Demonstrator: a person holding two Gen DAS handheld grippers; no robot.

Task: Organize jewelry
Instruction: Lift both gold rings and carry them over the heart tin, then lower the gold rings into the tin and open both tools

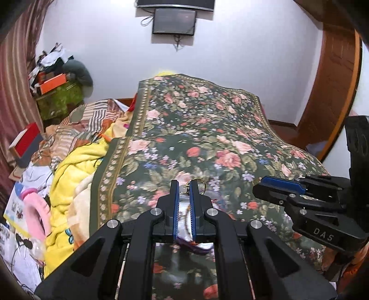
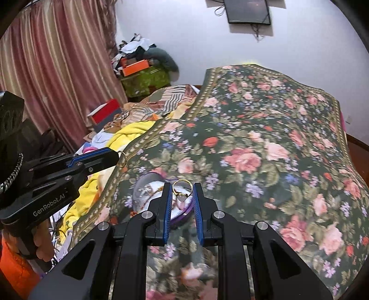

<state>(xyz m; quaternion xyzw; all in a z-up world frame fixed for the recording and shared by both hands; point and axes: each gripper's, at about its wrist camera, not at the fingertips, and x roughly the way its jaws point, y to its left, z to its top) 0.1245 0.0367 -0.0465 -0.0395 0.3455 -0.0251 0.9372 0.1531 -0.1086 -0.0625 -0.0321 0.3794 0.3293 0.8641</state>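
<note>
My left gripper (image 1: 184,187) is shut on a gold ring (image 1: 200,184) that sticks out past its tips; from the right wrist view the gripper (image 2: 115,155) holds this ring (image 2: 121,159) above the bedspread. My right gripper (image 2: 182,190) is shut on a second gold ring (image 2: 182,188) with a pale stone, held between its blue pads. Below both sits a clear round jewelry case (image 2: 147,196) with a purple base, holding chains; it also shows between the left fingers (image 1: 184,219). The right gripper (image 1: 260,188) appears at the right of the left wrist view.
A floral bedspread (image 2: 265,150) covers the bed. Yellow blanket (image 1: 71,184), striped cloth, a red box (image 1: 27,140) and pink headband (image 1: 37,212) lie to the left. Curtains (image 2: 46,69) hang at left; a wall screen (image 1: 174,22) and wooden door (image 1: 334,80) stand beyond.
</note>
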